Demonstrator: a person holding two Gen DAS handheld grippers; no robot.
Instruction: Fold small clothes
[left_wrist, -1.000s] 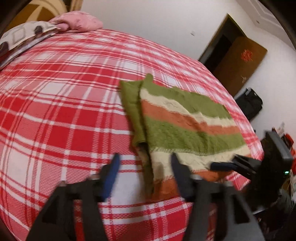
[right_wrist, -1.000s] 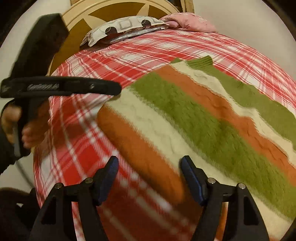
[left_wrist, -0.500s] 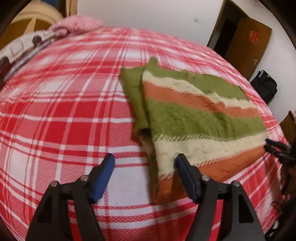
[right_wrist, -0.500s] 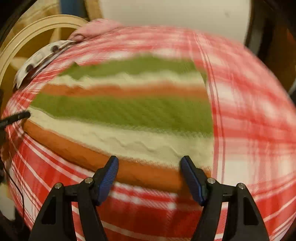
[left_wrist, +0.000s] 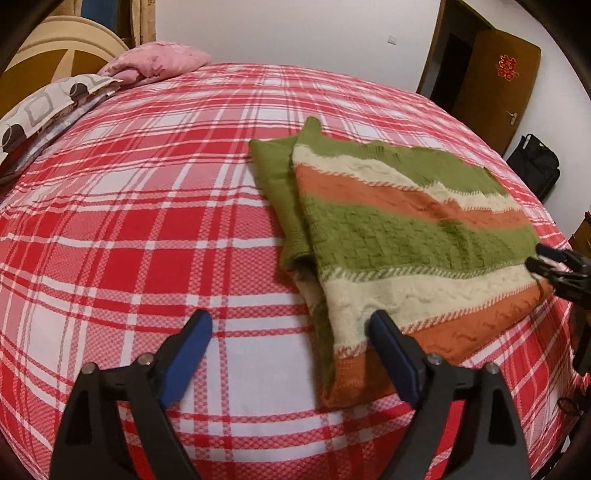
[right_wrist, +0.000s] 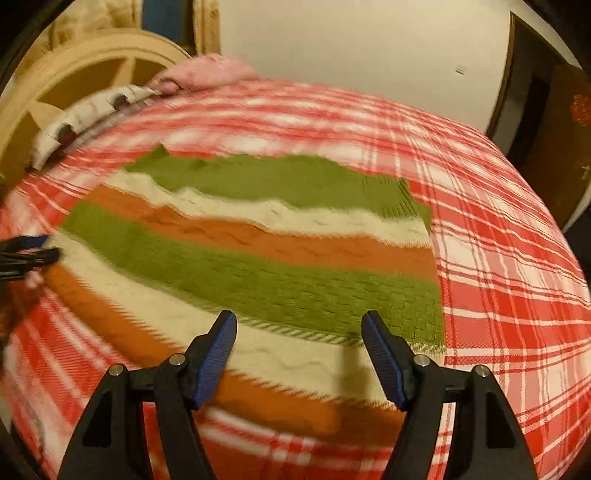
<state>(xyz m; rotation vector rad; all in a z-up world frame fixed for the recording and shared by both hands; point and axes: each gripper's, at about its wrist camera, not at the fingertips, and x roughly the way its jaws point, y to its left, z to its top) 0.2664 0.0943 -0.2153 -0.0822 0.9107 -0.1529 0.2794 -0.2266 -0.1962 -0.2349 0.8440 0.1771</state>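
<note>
Both my tools are released: left tool (left_wrist: 288, 354) and right tool (right_wrist: 299, 354) straddle the sweater's (left_wrist: 406, 236) near hem. Lined up to pinch it for the next fold, I think.

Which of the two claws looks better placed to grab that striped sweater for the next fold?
Probably the right claw: it hangs open directly over the striped sweater, near the orange hem. The left claw, also open, sits mostly over the plaid bedspread, with only one finger above the sweater's left corner.
</note>
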